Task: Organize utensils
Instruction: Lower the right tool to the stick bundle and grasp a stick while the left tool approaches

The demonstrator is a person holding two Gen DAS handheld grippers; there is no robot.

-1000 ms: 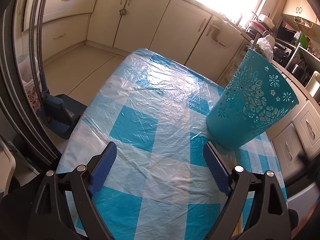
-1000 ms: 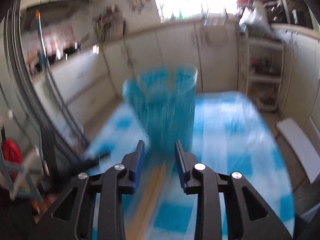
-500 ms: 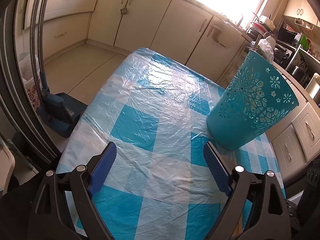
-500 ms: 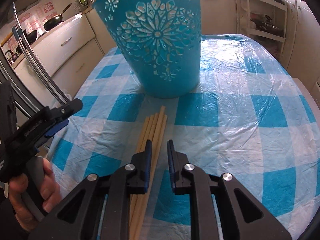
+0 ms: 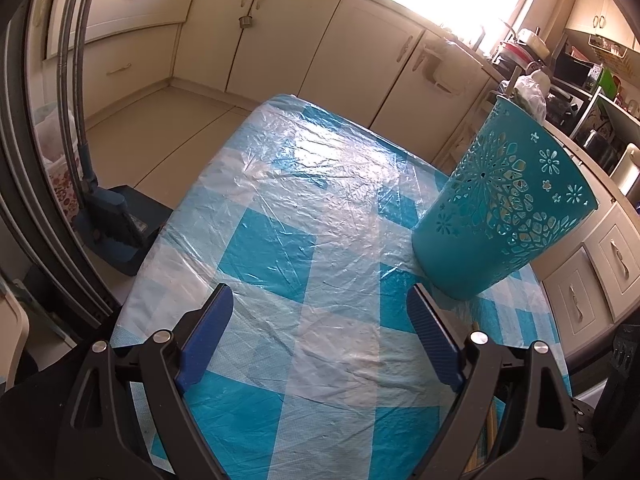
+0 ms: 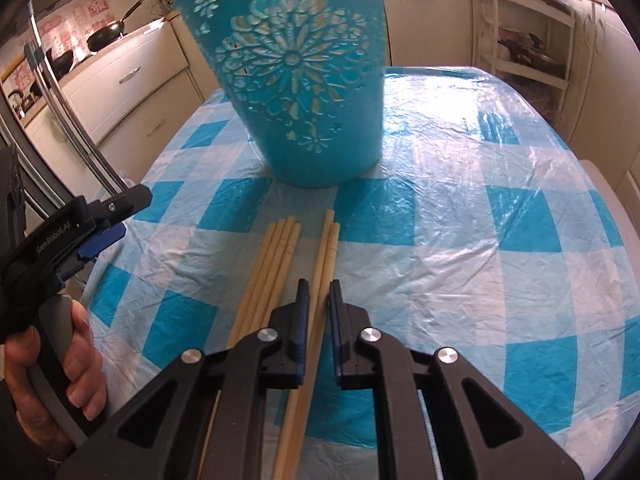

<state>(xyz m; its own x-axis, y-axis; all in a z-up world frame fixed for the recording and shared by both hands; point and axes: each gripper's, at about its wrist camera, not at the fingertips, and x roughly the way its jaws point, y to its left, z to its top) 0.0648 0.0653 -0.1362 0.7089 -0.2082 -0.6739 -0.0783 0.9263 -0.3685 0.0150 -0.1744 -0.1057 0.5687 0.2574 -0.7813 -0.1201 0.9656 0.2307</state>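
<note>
Right wrist view, six chopsticks (image 6: 280, 264) on checked worktop (image 6: 460, 248), one teal basket (image 6: 296, 92); right tongs (image 6: 318, 292) nipping two chopsticks (image 6: 326, 248); left tongs (image 5: 320, 312) wide open, empty

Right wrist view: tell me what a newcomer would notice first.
A tall teal cut-out basket stands at the middle of the blue-checked tablecloth. In front of it lie wooden chopsticks, two set apart to the right between the fingers of the right gripper.

Chopsticks' (image 6: 324, 264) near ends perhaps cropped
</note>
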